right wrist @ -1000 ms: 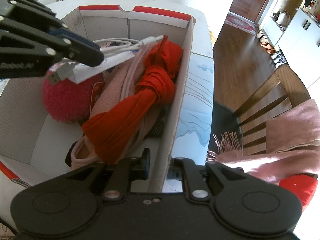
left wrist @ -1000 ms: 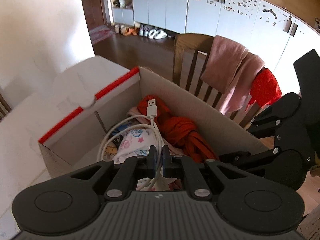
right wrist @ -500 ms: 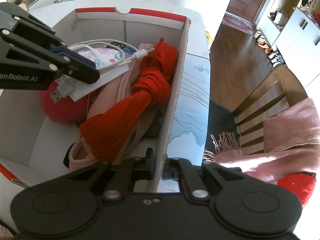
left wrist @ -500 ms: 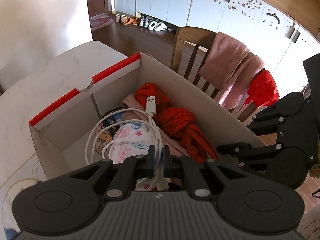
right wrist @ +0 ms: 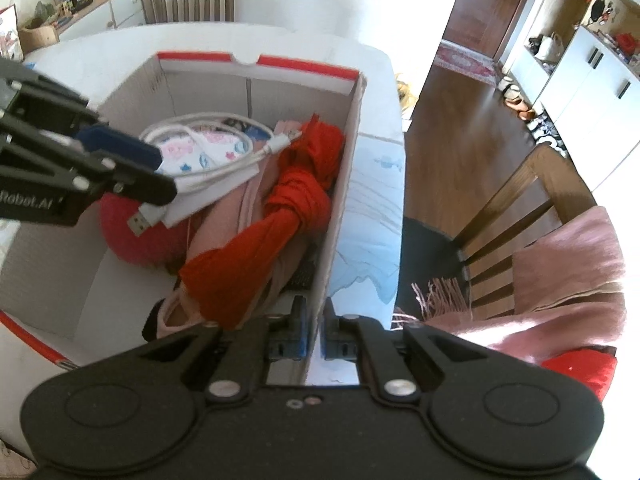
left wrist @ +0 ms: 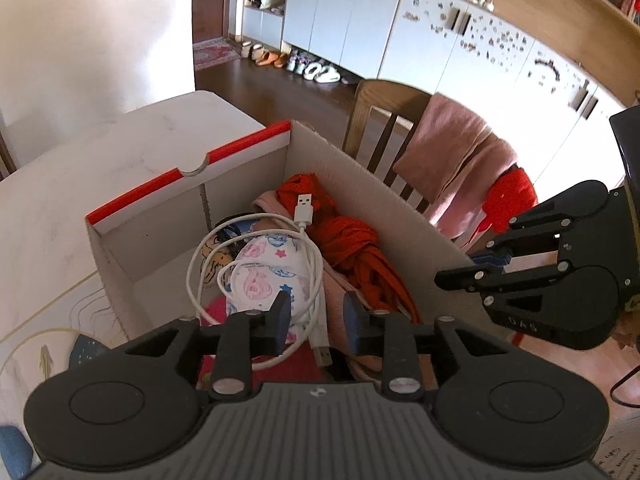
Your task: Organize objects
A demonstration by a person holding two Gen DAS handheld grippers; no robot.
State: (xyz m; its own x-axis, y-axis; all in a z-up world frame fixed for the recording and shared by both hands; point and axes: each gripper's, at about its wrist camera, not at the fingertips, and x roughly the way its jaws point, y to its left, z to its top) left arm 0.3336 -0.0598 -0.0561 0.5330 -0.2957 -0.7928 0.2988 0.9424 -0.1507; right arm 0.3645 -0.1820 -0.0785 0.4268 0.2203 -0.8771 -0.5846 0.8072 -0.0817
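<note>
L tongs (left wrist: 316,316) opening, pads off white USB cable (left wrist: 256,256); cable coiled in box (left wrist: 360,176) ctr. R tongs (right wrist: 314,330) clenched on box wall, 3 o'clock side. Lift L straight up; don't snag loop.

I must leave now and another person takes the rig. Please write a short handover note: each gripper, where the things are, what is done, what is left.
Left gripper: jaws opening, white USB cable lies between them, not pressed.
Right gripper: shut on the cardboard box side wall.
Inside the box: cable on a printed cloth, knotted red scarf, pink cloth, red ball.
Done: cable is in the box.
Left: withdraw the left gripper; the right then releases the wall.
</note>
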